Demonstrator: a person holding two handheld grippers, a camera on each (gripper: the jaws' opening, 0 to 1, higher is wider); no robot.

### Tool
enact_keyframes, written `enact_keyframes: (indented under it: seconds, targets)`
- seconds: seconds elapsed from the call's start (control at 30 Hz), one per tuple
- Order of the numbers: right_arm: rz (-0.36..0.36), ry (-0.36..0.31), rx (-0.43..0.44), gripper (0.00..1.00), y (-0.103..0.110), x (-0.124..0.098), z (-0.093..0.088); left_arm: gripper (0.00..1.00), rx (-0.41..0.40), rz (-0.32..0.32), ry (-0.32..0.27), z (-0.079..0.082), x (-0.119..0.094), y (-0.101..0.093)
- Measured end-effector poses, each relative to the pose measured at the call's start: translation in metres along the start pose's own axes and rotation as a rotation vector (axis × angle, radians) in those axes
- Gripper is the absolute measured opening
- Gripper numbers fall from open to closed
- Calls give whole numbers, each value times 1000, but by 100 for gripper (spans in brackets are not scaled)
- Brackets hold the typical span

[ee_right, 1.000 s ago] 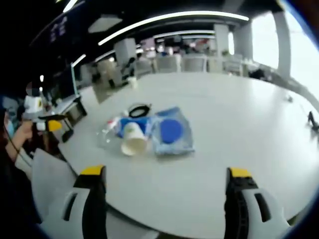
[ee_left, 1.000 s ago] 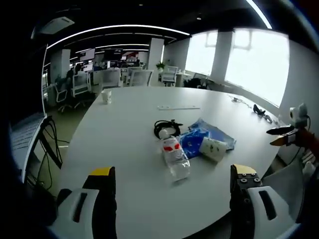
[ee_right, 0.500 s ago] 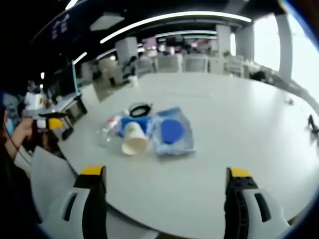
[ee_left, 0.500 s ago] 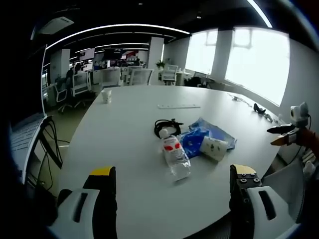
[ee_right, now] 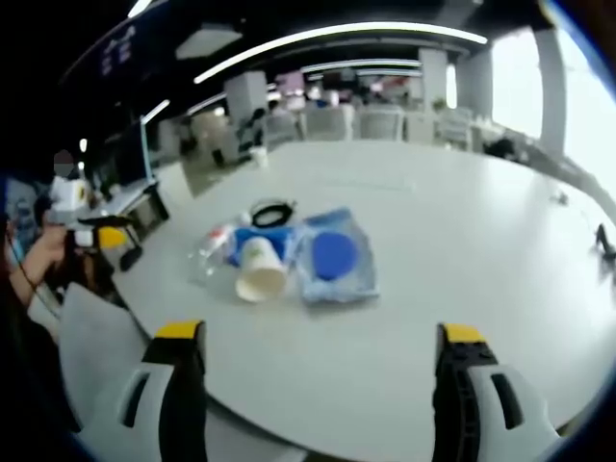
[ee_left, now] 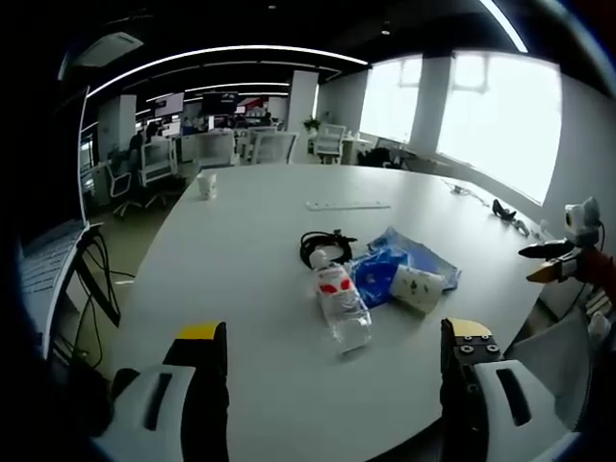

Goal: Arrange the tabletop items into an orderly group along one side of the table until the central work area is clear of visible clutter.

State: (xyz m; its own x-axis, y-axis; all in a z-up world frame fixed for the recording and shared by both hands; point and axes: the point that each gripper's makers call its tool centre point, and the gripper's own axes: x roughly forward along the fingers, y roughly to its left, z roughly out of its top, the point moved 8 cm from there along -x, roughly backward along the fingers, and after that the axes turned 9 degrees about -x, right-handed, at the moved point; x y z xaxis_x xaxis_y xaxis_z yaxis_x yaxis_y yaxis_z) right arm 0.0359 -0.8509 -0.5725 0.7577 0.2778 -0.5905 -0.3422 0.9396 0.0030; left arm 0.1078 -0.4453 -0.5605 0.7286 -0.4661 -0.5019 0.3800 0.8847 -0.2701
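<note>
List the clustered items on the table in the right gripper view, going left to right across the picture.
Clear plastic bottle → paper cup → blue plastic bag. The black cable coil lies behind them, so I leave it out.

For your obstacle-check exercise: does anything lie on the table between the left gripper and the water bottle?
Nothing visible. Bare table lies between the open left gripper and the water bottle; the paper cup lies beside the bottle, not in front.

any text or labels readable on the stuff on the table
No text can be read.
Water bottle: red label, print too blurred.
Paper cup: small marks on its side, too small to read.
Blue plastic bag: no legible print.
</note>
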Motion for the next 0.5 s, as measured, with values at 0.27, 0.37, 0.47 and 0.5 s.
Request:
enact_keyframes:
  seconds: [0.27, 0.37, 0.47, 0.5]
  targets:
    - [4, 0, 0, 96, 0, 2, -1, 88, 6, 8, 1, 2, 5, 1]
    - [17, -15, -14, 97, 3, 5, -1, 87, 9, 10, -7, 4, 7, 2]
    - [25, -27, -32, 97, 6, 7, 1, 87, 0, 13, -10, 6, 11, 4]
    - [26, -26, -46, 97, 7, 8, 1, 87, -1, 12, -9, 6, 12, 4]
